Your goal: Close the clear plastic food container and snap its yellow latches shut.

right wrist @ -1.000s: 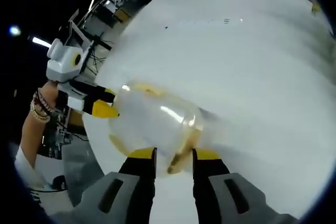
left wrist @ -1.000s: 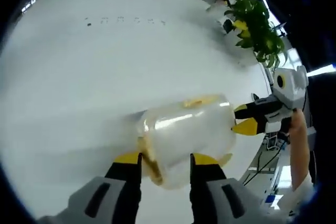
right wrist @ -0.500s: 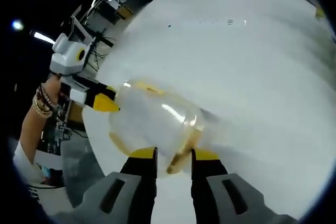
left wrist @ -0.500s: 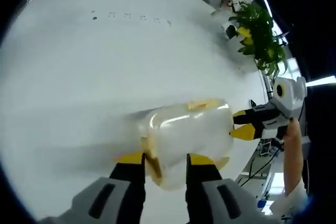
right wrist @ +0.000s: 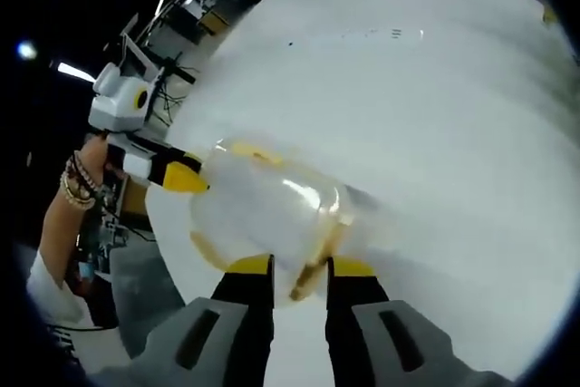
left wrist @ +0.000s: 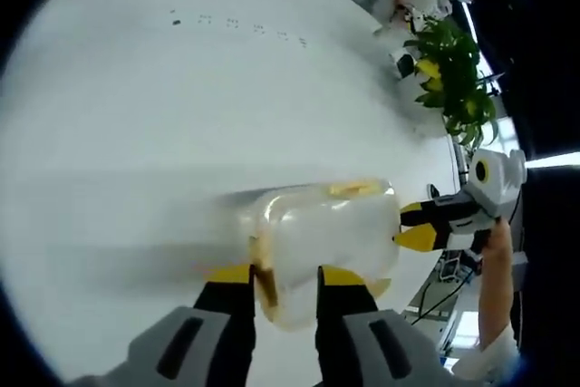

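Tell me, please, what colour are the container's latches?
Yellow latches, clearest in the right gripper view.

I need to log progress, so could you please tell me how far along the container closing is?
The lid looks already set on the clear container. In hand: the left claw and the right claw each straddle a yellow latch at opposite ends. Whether those latches are snapped is too blurred to tell; the other yellow latches likely remain.

Left gripper (left wrist: 285, 275) and right gripper (right wrist: 300, 265), jaws nearly closed.
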A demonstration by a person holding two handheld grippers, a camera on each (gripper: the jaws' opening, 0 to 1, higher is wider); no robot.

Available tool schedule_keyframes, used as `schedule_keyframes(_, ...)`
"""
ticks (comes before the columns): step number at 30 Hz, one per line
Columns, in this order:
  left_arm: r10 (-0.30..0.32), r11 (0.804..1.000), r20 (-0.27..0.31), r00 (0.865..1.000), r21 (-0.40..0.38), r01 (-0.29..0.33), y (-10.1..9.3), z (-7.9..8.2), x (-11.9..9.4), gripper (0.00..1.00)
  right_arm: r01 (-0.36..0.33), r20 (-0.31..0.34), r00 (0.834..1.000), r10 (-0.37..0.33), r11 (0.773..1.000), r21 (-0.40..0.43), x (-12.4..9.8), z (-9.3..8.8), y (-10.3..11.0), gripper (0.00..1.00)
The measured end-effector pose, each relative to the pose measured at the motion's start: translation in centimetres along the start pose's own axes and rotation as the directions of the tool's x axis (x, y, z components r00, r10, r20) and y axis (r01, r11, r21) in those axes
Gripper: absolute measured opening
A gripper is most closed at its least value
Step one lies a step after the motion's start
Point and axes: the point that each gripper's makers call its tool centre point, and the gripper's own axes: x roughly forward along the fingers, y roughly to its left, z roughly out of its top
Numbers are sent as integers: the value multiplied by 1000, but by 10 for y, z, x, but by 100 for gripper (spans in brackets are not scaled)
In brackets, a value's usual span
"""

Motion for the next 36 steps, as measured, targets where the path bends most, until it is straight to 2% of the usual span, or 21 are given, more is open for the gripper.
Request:
schedule_keyframes(11,-9,1000,15,1000,8,9,3,0,-2,19,-1,6,1000,1,1000,-5,-2,5,0,18)
schedule_keyframes(19,-12,999,23,1000,49,10,2,1,-4,21,-11,32,999,12,1000,-19,-8,6,-4,20)
schedule_keyframes(20,-8,997,33,999,71,5,2,1,-5,21,-15,46,999,15,1000,-19,-8,5,-5,20)
schedule_keyframes(21,0,989,64,998,147,-9,3,4,-6,21,-23,58,998,24,1000,-13,-8,4,-5,20)
schedule_keyframes(23,-11,973,96,995,231,-11,2,3,-9,22,-38,80,996,39,999,-12,-9,5,-6,21)
schedule_keyframes(26,-16,959,124,992,282,-20,5,3,-14,17,-54,96,994,52,998,20,-14,4,-9,17)
schedule_keyframes(27,-7,949,140,990,314,-38,8,3,-19,15,-51,98,994,50,999,15,-17,6,-11,14)
schedule_keyframes(29,11,934,213,977,346,-86,11,12,-28,13,-8,139,990,9,1000,-5,-26,14,-15,12)
schedule_keyframes(30,4,915,261,965,389,-109,10,17,-33,10,34,152,988,-28,999,-36,-31,16,-20,8)
schedule_keyframes(31,1,909,284,959,399,-119,9,19,-36,6,81,177,982,-67,994,-73,-35,22,-24,3)
schedule_keyframes(32,-9,906,310,951,404,-123,7,21,-40,2,98,197,977,-78,991,-93,-37,26,-23,1)
schedule_keyframes(34,-58,906,346,936,412,-96,-3,22,-42,0,79,219,974,-50,989,-127,-37,32,-11,0)
schedule_keyframes(36,-118,903,356,927,427,-49,-16,20,-40,0,34,243,970,3,988,-148,-34,38,6,0)
